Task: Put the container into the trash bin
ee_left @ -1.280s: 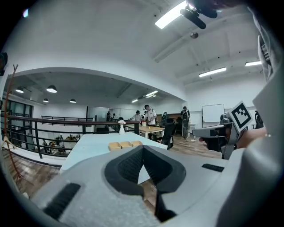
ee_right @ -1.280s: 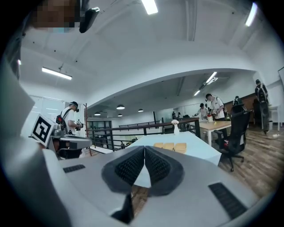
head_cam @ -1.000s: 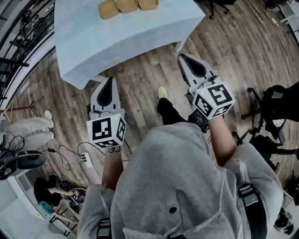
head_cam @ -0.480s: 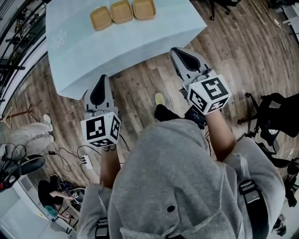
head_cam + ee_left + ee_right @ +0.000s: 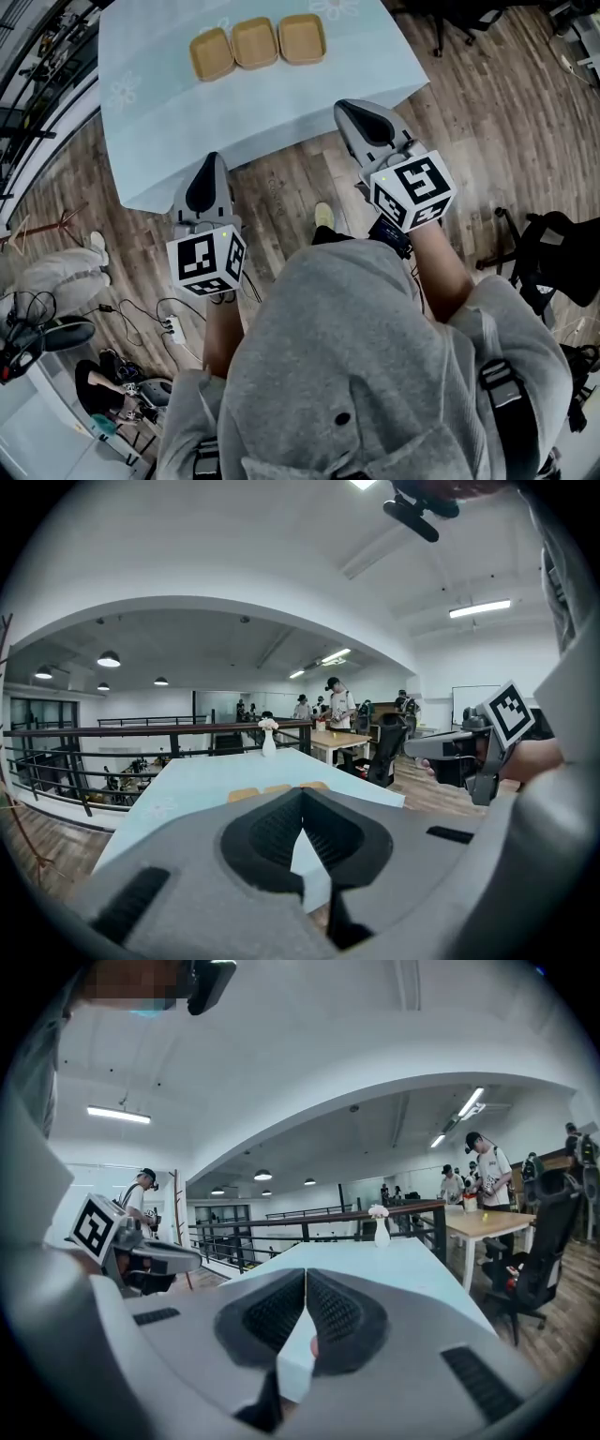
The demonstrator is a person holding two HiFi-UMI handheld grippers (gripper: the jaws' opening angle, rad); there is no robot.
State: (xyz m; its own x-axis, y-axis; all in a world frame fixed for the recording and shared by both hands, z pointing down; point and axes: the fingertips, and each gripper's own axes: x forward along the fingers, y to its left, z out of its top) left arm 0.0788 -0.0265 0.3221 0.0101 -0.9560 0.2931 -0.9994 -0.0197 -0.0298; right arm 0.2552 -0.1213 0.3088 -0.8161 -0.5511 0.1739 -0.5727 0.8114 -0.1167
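Observation:
Three tan shallow containers (image 5: pixel 255 42) lie in a row on the light-blue table (image 5: pixel 169 122); from the left gripper view they show as low shapes (image 5: pixel 277 788) just past the jaws. My left gripper (image 5: pixel 210 161) is shut and empty, short of the table's near edge. My right gripper (image 5: pixel 343 106) is shut and empty too, its tip at the near edge to the right. The jaw pads meet in both gripper views (image 5: pixel 302 797) (image 5: pixel 306 1274). No trash bin is in sight.
A white vase with flowers (image 5: pixel 269 738) stands at the table's far end. A black office chair (image 5: pixel 553 248) is at my right, and cables with a power strip (image 5: pixel 171 324) lie on the wood floor at my left. A dark railing (image 5: pixel 309 1218) and several people are beyond.
Both grippers have travelled forward toward the table, still shut. The table and its three containers now show more fully in the head view.

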